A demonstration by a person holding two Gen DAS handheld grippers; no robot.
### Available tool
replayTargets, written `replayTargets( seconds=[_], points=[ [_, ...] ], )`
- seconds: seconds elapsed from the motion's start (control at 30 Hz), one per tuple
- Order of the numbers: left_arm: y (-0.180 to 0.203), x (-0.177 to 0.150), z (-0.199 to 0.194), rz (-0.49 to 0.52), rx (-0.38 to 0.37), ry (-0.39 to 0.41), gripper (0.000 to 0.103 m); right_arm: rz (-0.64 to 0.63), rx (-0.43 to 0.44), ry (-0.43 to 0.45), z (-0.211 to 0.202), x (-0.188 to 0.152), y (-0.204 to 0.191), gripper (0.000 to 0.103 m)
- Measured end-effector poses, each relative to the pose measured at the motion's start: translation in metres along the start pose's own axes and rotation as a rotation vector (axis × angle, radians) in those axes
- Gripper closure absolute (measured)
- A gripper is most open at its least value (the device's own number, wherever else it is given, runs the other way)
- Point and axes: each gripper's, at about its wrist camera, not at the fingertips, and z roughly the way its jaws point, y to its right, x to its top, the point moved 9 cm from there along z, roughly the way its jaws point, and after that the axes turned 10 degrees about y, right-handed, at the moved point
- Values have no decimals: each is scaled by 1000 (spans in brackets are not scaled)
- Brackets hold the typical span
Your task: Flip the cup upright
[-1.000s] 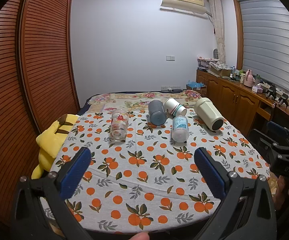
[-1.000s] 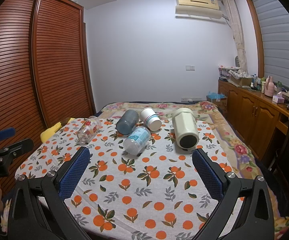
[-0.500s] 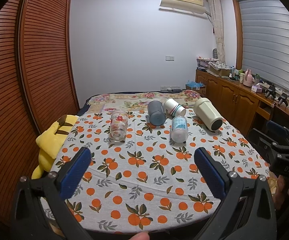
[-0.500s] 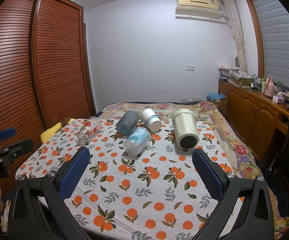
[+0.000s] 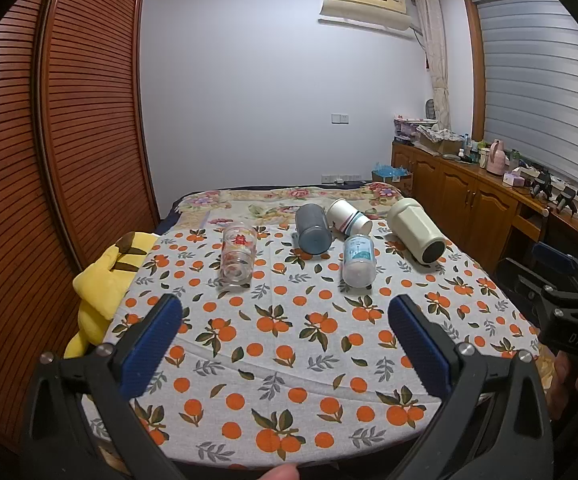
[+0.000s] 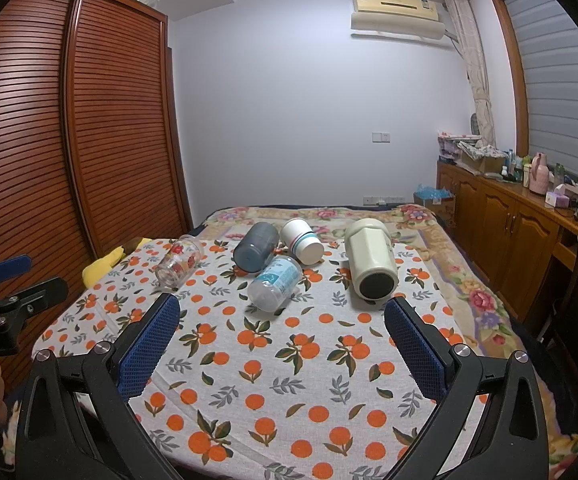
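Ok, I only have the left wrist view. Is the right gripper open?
Observer: Yes. The right gripper has its jaws wide apart with nothing between them.
Operator: What lies straight ahead of it?
Observer: The bottle lies on its side just beyond the fingertips, near the middle of the gap. The cream cup lies ahead of the right finger.
Operator: And where does my gripper sit from over there?
Observer: The left gripper is at the far left edge of that view, off the cloth and in front of the wardrobe.
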Motion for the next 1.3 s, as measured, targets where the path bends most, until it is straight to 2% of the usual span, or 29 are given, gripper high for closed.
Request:
replayTargets(
  seconds=[0.6,0.8,1.3],
  points=[
    [0,-7,11,-18,-16,-16,0,0,0,-8,1,0,0,0],
    [-2,-6,41,1,-30,-51,0,-2,5,-21,16,3,10,0],
    [-6,-16,143,29,-50,-166,0,-35,63,-99,95,-7,19,0]
  ],
)
